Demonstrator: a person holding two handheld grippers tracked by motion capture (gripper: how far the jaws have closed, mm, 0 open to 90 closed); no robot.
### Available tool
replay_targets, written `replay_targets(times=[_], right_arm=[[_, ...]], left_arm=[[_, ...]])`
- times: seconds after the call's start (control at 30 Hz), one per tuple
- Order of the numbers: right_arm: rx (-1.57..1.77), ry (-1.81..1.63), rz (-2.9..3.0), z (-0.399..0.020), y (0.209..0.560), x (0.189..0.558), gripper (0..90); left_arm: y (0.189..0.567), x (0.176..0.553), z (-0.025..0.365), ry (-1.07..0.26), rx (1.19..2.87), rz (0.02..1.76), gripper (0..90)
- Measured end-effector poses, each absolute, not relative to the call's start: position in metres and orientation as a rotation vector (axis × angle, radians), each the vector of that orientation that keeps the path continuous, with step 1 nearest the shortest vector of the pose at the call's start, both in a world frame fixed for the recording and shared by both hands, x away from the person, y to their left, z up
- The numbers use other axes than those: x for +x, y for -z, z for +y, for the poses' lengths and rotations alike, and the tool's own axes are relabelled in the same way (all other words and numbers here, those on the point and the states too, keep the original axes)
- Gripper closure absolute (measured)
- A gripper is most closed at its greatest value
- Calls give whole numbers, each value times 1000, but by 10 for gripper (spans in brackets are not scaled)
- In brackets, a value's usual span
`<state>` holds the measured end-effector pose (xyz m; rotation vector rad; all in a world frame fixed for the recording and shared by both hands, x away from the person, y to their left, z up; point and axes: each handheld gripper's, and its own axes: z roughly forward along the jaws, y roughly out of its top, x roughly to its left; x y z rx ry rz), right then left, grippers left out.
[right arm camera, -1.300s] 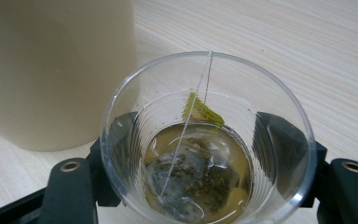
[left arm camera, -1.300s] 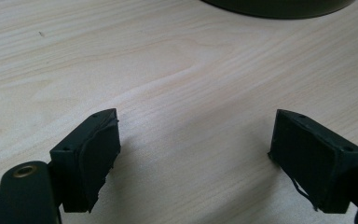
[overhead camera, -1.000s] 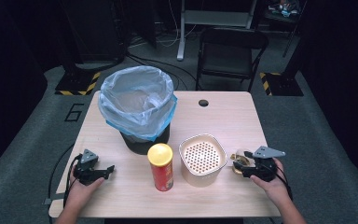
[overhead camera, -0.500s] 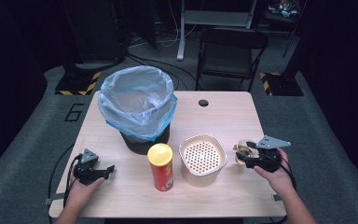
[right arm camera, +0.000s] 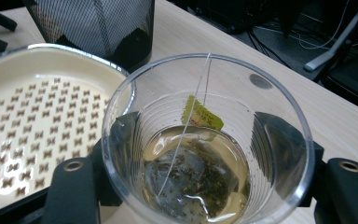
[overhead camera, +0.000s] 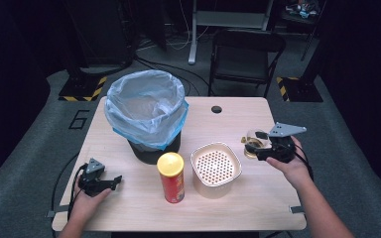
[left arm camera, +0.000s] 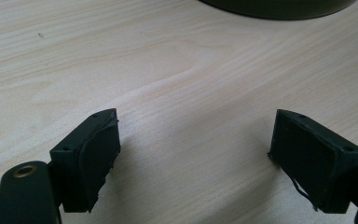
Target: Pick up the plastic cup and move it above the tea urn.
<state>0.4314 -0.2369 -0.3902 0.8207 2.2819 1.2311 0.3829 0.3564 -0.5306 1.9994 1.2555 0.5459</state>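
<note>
A clear plastic cup [right arm camera: 207,140] holds pale tea and a soaked tea bag [right arm camera: 191,179], whose string and yellow tag hang over the rim. My right gripper [right arm camera: 205,154] is shut on the cup, one jaw on each side of its wall. In the high view the cup [overhead camera: 251,144] and right gripper [overhead camera: 259,148] are at the table's right, just right of the strainer bowl [overhead camera: 216,168]. My left gripper [overhead camera: 114,181] rests at the front left, open, with bare wood between its fingers [left arm camera: 93,154].
A black mesh bin [overhead camera: 146,116] lined with a blue bag stands at the back left. A red chips can [overhead camera: 171,177] with a yellow lid stands in front of it. The cream perforated strainer bowl [right arm camera: 28,116] sits close to the cup. A cable hole [overhead camera: 217,109] lies farther back.
My right gripper has carried the cup farther from the front edge and higher in the high view. The left gripper has stayed where it was.
</note>
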Motion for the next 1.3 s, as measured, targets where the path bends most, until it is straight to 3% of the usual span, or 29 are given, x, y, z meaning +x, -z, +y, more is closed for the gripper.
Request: replay_targets(times=[0.53, 1.3], right_arm=[[720, -1367, 2226, -205, 386, 477, 329], [598, -1335, 2314, -176, 366, 492, 331]], left_arm=[[531, 383, 356, -551, 1999, 1251, 156], [531, 383, 356, -540, 1995, 1255, 156]])
